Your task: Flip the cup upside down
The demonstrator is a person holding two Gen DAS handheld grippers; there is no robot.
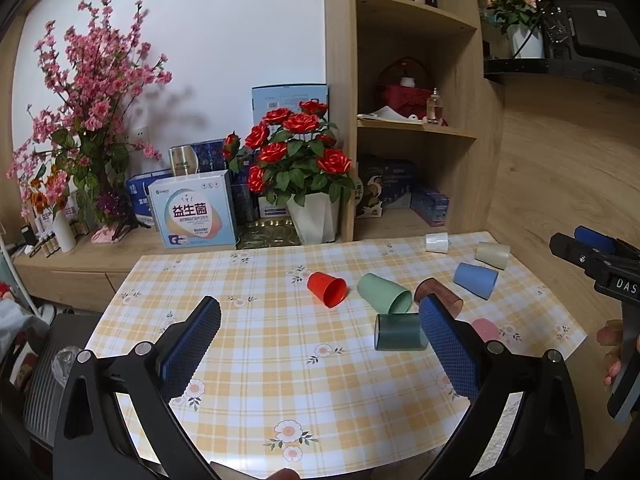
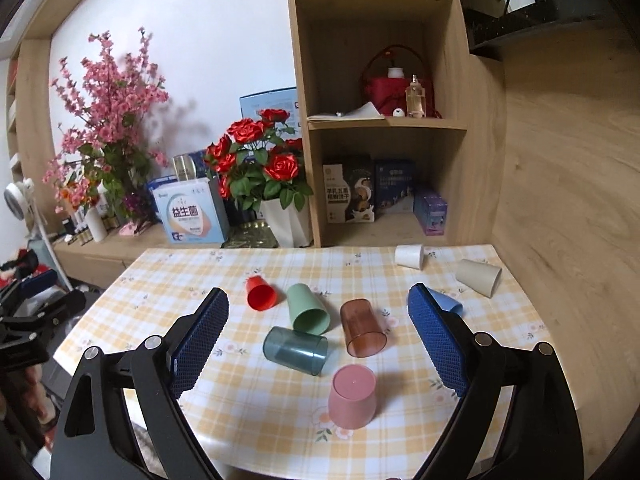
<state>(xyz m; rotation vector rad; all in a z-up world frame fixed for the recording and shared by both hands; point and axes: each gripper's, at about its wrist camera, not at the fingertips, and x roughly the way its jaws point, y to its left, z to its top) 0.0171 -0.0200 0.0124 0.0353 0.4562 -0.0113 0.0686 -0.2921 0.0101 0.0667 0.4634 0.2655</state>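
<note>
Several plastic cups lie on their sides on the checked tablecloth (image 2: 248, 392): a red cup (image 2: 261, 293), a light green cup (image 2: 307, 309), a dark teal clear cup (image 2: 295, 350), a brown clear cup (image 2: 362, 328), a blue cup (image 2: 448, 303), a beige cup (image 2: 479, 277) and a white cup (image 2: 409, 256). A pink cup (image 2: 353, 396) stands upside down near the front. My right gripper (image 2: 318, 338) is open and empty above the cups. My left gripper (image 1: 320, 344) is open and empty, left of the teal cup (image 1: 400, 332). The right gripper also shows in the left wrist view (image 1: 592, 256).
A low wooden cabinet (image 2: 120, 248) behind the table holds flower pots, boxes and bottles. A red rose pot (image 2: 286, 222) stands at the table's far edge. A shelf unit (image 2: 384, 120) rises behind. A wooden wall (image 2: 560, 200) borders the right side.
</note>
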